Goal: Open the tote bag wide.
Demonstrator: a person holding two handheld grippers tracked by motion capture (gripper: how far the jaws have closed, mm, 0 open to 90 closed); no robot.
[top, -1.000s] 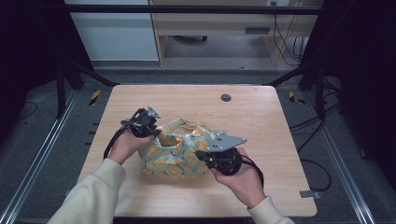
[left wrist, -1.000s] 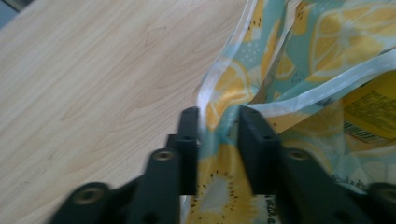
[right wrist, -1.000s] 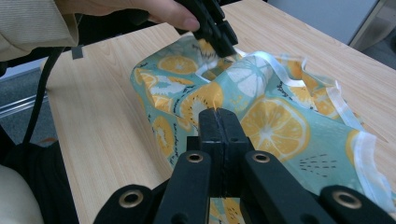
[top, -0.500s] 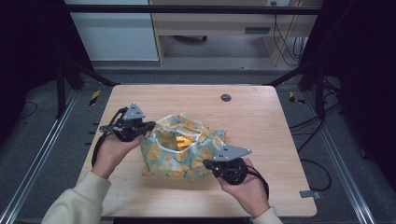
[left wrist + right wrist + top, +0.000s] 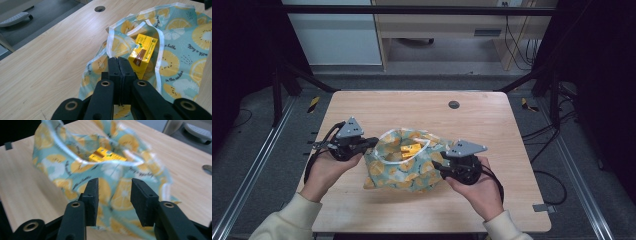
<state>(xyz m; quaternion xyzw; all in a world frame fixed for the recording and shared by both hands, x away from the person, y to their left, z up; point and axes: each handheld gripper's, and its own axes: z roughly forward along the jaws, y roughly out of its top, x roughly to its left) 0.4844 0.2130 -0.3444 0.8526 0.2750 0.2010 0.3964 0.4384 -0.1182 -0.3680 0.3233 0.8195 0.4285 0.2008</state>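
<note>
A teal fabric bag (image 5: 404, 167) printed with lemon and kiwi slices stands at the middle of the wooden table (image 5: 507, 130), its white-trimmed mouth open. A yellow carton (image 5: 412, 149) lies inside; it also shows in the left gripper view (image 5: 143, 51) and the right gripper view (image 5: 107, 155). My left gripper (image 5: 371, 144) is at the bag's left rim, its jaws pressed together (image 5: 118, 60) on the fabric edge. My right gripper (image 5: 438, 167) is against the bag's right side and is open (image 5: 113, 195), with the bag's cloth (image 5: 75, 167) just beyond the jaws.
A round cable hole (image 5: 454, 105) sits in the table near the far edge, also visible as the hole (image 5: 99, 8) in the left gripper view. Bare wood lies on all sides of the bag. A grey chair foot (image 5: 197, 131) rests on the floor past the table.
The left gripper drew the bag's rim to the left and the mouth has opened, showing the yellow carton. The right gripper dropped back toward the person at the bag's right side.
</note>
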